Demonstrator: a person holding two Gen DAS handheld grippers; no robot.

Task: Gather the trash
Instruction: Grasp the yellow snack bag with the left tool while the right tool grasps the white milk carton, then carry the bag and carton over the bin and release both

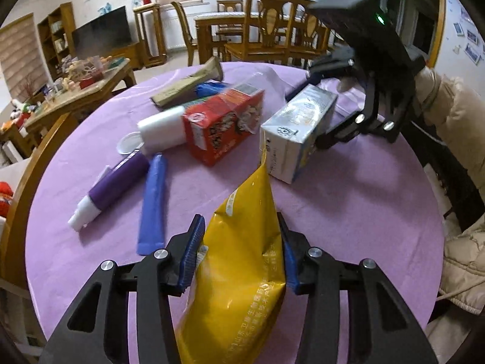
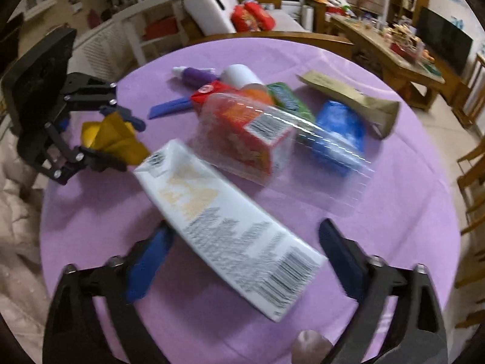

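Observation:
My left gripper (image 1: 241,244) is shut on a yellow foil pouch (image 1: 242,257), which sticks up between its blue pads; the pouch also shows in the right wrist view (image 2: 113,139). My right gripper (image 2: 242,242) is open, its fingers on either side of a white carton (image 2: 230,233) lying on the purple tablecloth (image 2: 379,212); the carton also shows in the left wrist view (image 1: 298,130). A red box (image 1: 224,121), a purple tube (image 1: 118,182), a blue tube (image 1: 153,203), a white roll (image 1: 160,130) and a brown paper bag (image 1: 188,82) lie on the table.
A clear plastic container (image 2: 272,142) covers the red box (image 2: 248,130), with a blue bag (image 2: 339,130) and green packet (image 2: 288,100) beside it. Wooden chairs (image 1: 272,30), a cluttered side table (image 1: 75,91) and a sofa (image 2: 242,15) surround the round table.

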